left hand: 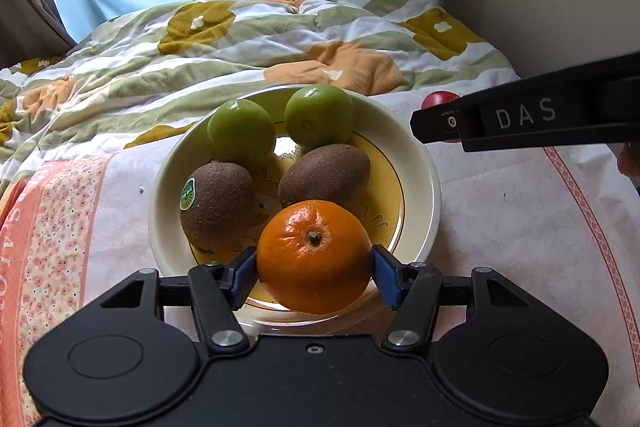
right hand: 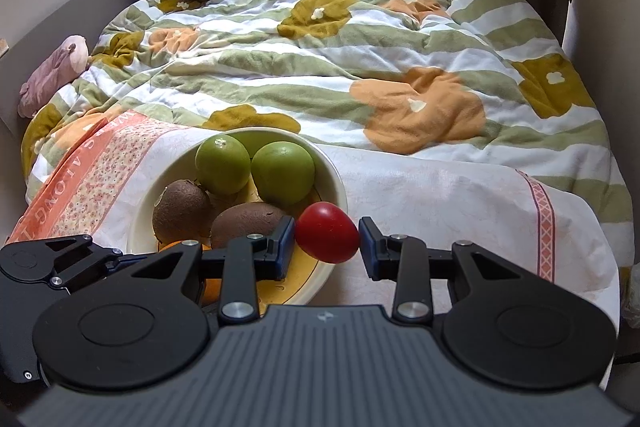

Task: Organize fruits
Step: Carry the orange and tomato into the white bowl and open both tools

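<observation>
Orange peel fills the gap of your left gripper (left hand: 314, 275): the jaws stand about half wide and their blue pads sit against both flanks of the orange (left hand: 314, 255), stem end up, so I judge it gripped rather than free. It is low over the near edge of the bowl (left hand: 424, 195), which stands on a pale cloth (left hand: 520, 227) laid on the bed (left hand: 200, 47); whether it already touches the bowl floor cannot be told. Left to right behind it lie a stickered kiwi (left hand: 218, 205), a second kiwi (left hand: 324, 173) and, further back, two green fruits (left hand: 240, 131) (left hand: 318, 115). The only bare floor is on the bowl's right side, beside the orange. Your right gripper (right hand: 326, 227) has its jaws drawn in narrow on a red fruit (right hand: 328, 231), whose long axis runs across the gap and tips down to the right. The relation that matters: this fruit hangs over the bowl's right rim, half above the cloth, and the free floor lies to the left of and beyond those jaws. Your right hand is the nearer to that spot. In my judgement it must carry further left before letting go, or the red fruit may fall on the rim and roll onto the cloth.
</observation>
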Demonstrator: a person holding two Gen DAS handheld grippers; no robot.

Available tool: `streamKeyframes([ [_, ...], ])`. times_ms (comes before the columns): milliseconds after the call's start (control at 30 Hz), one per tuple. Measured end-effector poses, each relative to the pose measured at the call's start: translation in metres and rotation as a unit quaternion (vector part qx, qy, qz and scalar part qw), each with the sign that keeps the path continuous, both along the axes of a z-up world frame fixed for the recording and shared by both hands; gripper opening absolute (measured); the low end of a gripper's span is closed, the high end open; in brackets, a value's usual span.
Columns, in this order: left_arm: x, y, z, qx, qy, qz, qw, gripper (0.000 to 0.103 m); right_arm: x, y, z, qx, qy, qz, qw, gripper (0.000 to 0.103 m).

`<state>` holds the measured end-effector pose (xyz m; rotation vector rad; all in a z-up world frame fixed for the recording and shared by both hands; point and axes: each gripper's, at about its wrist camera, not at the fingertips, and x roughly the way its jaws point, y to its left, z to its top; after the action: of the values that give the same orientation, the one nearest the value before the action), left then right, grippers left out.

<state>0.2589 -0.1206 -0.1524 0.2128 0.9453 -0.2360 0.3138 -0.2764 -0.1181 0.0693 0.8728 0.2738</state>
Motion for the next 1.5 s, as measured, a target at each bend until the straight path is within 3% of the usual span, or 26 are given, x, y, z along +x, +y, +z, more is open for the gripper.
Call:
streamKeyframes([
  [133,-0.006,0.0,0.008,0.007,-0.021,-0.012,0.9997,0.088,0.001,0.0,-0.001,0.0,0.001,0.0,1.0,0.05],
  [767,-0.023,0.044,0.047,-0.015,-0.05,0.034,0.998,0.089,0.015,0.02,-0.003,-0.018,-0.001,0.031,0.999,0.05],
  [1267,-0.02,0.06,0.042,-0.019,-0.044,0.053,0.9974,0.089,0.036,0.025,-0.025,-0.016,0.017,0.024,0.999,0.051],
  [1300,-0.02,0.06,0.042,-0.019,-0.044,0.053,0.9974,0.089,0.036,0.026,-0.026,-0.016,0.014,0.023,1.0,0.053],
  [1367,-0.02,0.06,0.042,-0.018,-0.044,0.054,0.9974,0.089,0.035,0.026,-0.025,-0.015,0.008,0.019,1.0,0.074],
  [1400,-0.02,0.06,0.042,-0.018,-0.044,0.054,0.9974,0.089,0.034,0.025,-0.024,-0.012,0.005,0.015,1.0,0.092],
  [1433,-0.021,0.061,0.042,-0.018,-0.043,0.055,0.9974,0.089,0.033,0.025,-0.023,-0.011,0.004,0.014,1.0,0.103],
  [1500,-0.021,0.061,0.043,-0.017,-0.044,0.056,0.9973,0.089,0.031,0.024,-0.02,-0.005,0.002,0.016,1.0,0.103],
])
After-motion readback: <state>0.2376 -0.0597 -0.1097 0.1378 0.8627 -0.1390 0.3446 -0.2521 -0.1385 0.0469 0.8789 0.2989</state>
